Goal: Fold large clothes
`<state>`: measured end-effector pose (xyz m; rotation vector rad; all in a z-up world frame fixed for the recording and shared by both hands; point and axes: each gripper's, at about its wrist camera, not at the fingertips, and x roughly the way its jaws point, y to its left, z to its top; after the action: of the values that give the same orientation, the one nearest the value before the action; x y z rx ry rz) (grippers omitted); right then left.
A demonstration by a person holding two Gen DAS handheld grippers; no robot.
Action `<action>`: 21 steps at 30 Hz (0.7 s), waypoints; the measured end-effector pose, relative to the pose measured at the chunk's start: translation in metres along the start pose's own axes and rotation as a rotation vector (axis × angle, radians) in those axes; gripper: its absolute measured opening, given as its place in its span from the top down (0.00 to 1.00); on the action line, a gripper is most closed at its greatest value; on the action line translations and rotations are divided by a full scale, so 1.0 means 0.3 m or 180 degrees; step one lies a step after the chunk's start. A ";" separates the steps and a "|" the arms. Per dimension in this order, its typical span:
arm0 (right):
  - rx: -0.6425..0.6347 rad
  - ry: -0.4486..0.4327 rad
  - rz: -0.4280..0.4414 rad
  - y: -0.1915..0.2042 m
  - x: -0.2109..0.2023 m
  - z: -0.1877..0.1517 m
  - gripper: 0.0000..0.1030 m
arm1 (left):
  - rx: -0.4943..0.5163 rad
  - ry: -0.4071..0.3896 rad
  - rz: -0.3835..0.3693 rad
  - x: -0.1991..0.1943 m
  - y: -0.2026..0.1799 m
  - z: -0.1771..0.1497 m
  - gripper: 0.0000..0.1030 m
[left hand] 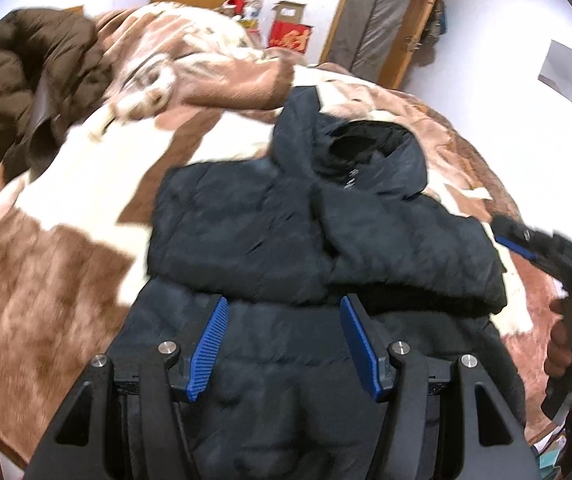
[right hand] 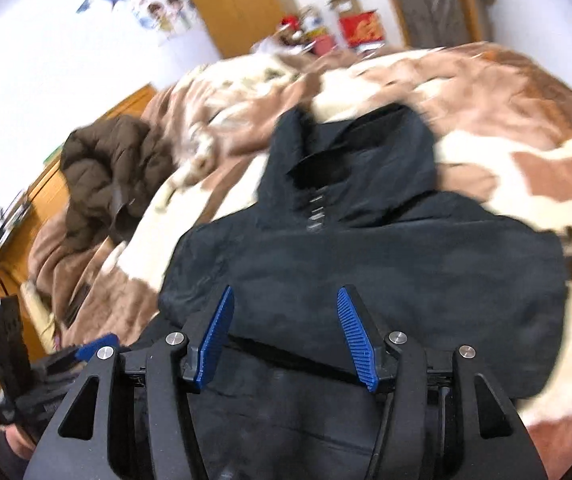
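A dark navy hooded puffer jacket [left hand: 286,232] lies on the bed, sleeves folded in over its body, hood [left hand: 366,152] toward the far side. It also shows in the right wrist view [right hand: 366,256]. My left gripper [left hand: 284,304] is open and empty, hovering above the jacket's lower part. My right gripper [right hand: 286,296] is open and empty above the same jacket, near the folded sleeve's edge. The right gripper also shows at the right edge of the left wrist view [left hand: 518,240]. The left gripper shows at the lower left of the right wrist view [right hand: 94,348].
A brown and white fleece blanket [left hand: 86,184] covers the bed. A brown puffer coat [left hand: 34,80] lies heaped at the far left, also in the right wrist view [right hand: 110,172]. Wooden furniture [right hand: 38,208], red boxes [left hand: 290,36] and a door [left hand: 382,20] stand beyond the bed.
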<state>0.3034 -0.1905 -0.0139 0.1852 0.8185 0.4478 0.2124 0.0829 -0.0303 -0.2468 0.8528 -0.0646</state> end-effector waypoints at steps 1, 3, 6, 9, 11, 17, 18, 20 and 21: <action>0.0048 -0.0040 -0.0099 -0.039 -0.017 -0.004 0.47 | 0.0053 -0.0013 -0.0032 0.014 -0.027 0.020 0.41; 0.0255 -0.0060 -0.0340 -0.153 -0.040 -0.013 0.47 | 0.0150 -0.0029 -0.0092 0.053 -0.079 0.054 0.41; 0.0540 -0.0029 -0.0670 -0.312 -0.037 -0.033 0.65 | 0.0281 -0.0004 -0.0221 0.141 -0.165 0.103 0.41; 0.0631 0.0086 -0.0775 -0.395 0.018 -0.038 0.71 | 0.0401 -0.0004 -0.0206 0.252 -0.225 0.149 0.41; 0.0585 0.0187 -0.0794 -0.415 0.076 -0.036 0.72 | 0.0439 0.0044 -0.0113 0.328 -0.242 0.159 0.42; 0.0415 0.0498 -0.0833 -0.430 0.245 -0.091 0.75 | 0.0376 0.0405 0.0104 0.539 -0.183 0.100 0.49; 0.0351 0.0513 -0.0876 -0.425 0.263 -0.100 0.75 | 0.0399 0.0390 0.0121 0.544 -0.186 0.093 0.49; 0.0267 0.0533 -0.0935 -0.418 0.279 -0.111 0.75 | 0.0496 0.0353 0.0204 0.551 -0.205 0.081 0.49; 0.0240 0.0549 -0.0951 -0.416 0.283 -0.110 0.75 | 0.0533 0.0353 0.0232 0.555 -0.213 0.077 0.49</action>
<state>0.3688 -0.2636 -0.1335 0.0923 1.0154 0.1524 0.3419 -0.0003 -0.1231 -0.0551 0.9604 -0.0817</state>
